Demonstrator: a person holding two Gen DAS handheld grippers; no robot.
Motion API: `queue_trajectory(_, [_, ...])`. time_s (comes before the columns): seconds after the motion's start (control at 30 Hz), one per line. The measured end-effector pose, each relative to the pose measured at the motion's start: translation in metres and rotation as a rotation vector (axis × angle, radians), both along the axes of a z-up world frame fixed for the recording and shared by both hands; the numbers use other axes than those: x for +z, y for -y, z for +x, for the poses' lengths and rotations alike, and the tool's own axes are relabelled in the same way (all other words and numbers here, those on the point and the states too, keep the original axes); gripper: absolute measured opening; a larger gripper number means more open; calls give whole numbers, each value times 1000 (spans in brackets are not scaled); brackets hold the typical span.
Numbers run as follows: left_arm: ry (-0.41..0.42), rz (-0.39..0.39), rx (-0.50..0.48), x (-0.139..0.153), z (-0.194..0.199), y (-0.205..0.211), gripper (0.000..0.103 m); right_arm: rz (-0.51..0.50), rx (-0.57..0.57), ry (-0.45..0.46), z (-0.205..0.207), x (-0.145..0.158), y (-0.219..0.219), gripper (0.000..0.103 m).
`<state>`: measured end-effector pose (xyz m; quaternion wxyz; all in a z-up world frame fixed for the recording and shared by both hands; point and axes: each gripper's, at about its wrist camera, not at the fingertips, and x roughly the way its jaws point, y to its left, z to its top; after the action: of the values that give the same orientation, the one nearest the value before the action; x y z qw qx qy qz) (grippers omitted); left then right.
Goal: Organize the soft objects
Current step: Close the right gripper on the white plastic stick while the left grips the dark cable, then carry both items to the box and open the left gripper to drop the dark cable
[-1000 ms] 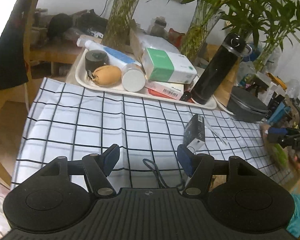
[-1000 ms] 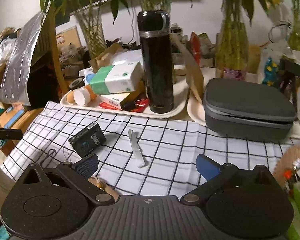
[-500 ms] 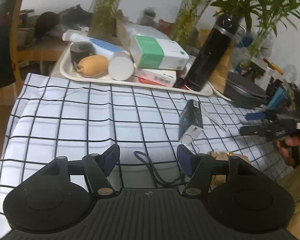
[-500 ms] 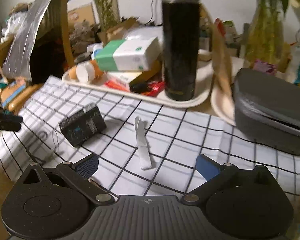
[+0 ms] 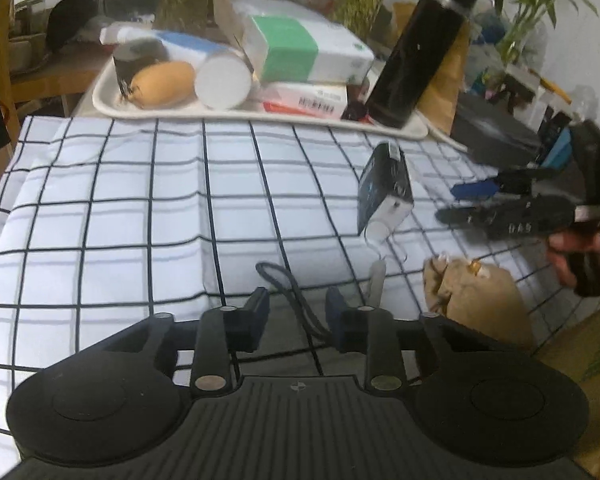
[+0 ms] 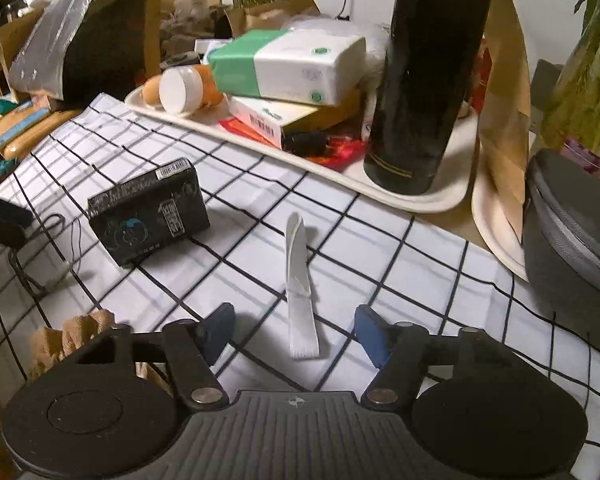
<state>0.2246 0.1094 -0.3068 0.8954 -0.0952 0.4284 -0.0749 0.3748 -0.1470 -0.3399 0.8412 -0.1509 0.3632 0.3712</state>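
A white strap [image 6: 299,280] lies flat on the checked cloth [image 6: 380,248], its near end between the fingers of my open right gripper [image 6: 296,330]. A black cord [image 5: 296,300] lies coiled on the cloth [image 5: 120,200] just ahead of my open left gripper [image 5: 297,312]. A tan soft pouch [image 5: 476,300] lies at the cloth's right edge; it also shows in the right wrist view [image 6: 72,336]. A small black box [image 6: 148,208] stands on the cloth, also seen in the left wrist view [image 5: 384,184]. The right gripper shows in the left wrist view [image 5: 500,204].
A cream tray [image 5: 108,100] at the back holds a tissue pack [image 5: 304,52], a white jar [image 5: 224,80], an orange soft toy [image 5: 160,84] and a tall black flask [image 6: 428,72]. A grey hard case [image 6: 572,220] sits at right. Plant vases stand behind.
Both grippers have moved forward and lower over the cloth. The right gripper has come down around the white strap's end. The left has neared the black cord.
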Motion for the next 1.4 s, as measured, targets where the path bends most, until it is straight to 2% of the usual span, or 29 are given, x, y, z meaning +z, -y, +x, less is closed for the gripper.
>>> queue_trajectory(0.13, [-12, 3, 13, -4, 0, 1, 18, 15, -17, -5, 2, 1, 3, 44])
queue_trajectory(0.2, [-12, -1, 17, -5, 0, 1, 11, 18, -20, -3, 3, 1, 4, 31])
queue_trajectory(0.23, [-11, 6, 19, -5, -1, 1, 7, 15, -20, 1, 2, 1, 3, 28])
queue_trajectory(0.27, [-10, 11, 22, -6, -1, 1, 6, 10, -15, 8, 1, 1, 3, 22])
queue_trajectory(0.37, [-9, 16, 25, -6, 0, 1, 4, -11, 3, 36, -3, 2, 1, 16])
queue_trajectory(0.57, [7, 20, 29, -4, -1, 2, 3, -27, -15, 70, -5, 5, 3, 15])
queue_trajectory(0.93, [64, -11, 54, 8, -5, -6, 3, 62, -46, 64, 3, 34, 20, 15])
queue_trajectory(1.3, [141, -23, 78, 39, -15, -11, 3, 103, -30, 56, -12, 61, 31, 15])
queue_trajectory(1.4, [158, -19, 79, 49, -18, -10, 3, 89, -6, 84, -23, 71, 32, 15])
